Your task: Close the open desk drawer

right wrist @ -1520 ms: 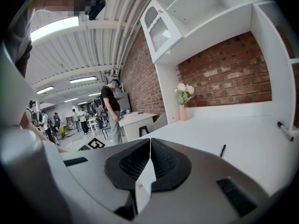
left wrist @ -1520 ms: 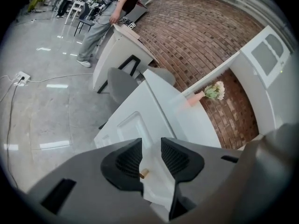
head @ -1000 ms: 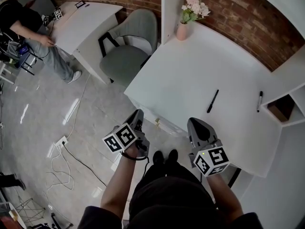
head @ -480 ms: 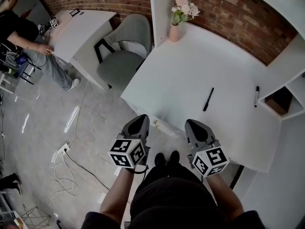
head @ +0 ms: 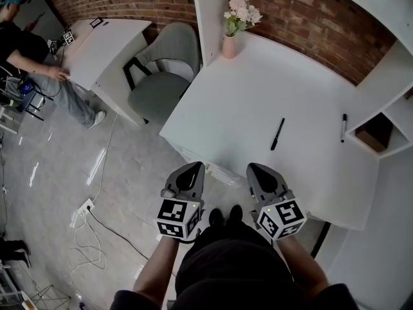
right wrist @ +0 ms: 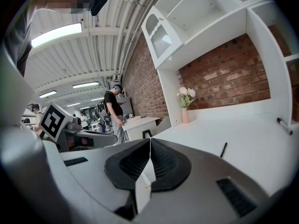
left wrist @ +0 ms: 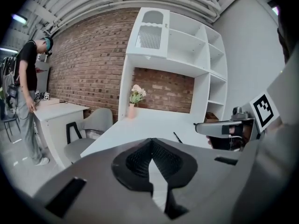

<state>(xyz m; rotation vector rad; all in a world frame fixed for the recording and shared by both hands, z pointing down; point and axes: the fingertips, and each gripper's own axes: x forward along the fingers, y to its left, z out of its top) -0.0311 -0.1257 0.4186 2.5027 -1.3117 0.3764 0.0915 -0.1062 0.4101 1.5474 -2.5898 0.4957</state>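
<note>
The white desk fills the middle of the head view. Its drawer front shows as a narrow white strip just under the near edge, between my two grippers. I cannot tell how far out it stands. My left gripper is shut, its pads together with nothing between them, and its tip hangs at the desk's near edge. My right gripper is likewise shut and empty, side by side with the left. In both gripper views the desktop stretches ahead.
Two black pens lie on the desk, and a pink vase of flowers stands at its far corner. A shelf unit rises at the right. A grey chair, a second desk, a person and floor cables are at the left.
My left gripper has rolled upright and come up level beside the right one at the desk edge. The right gripper has stayed put.
</note>
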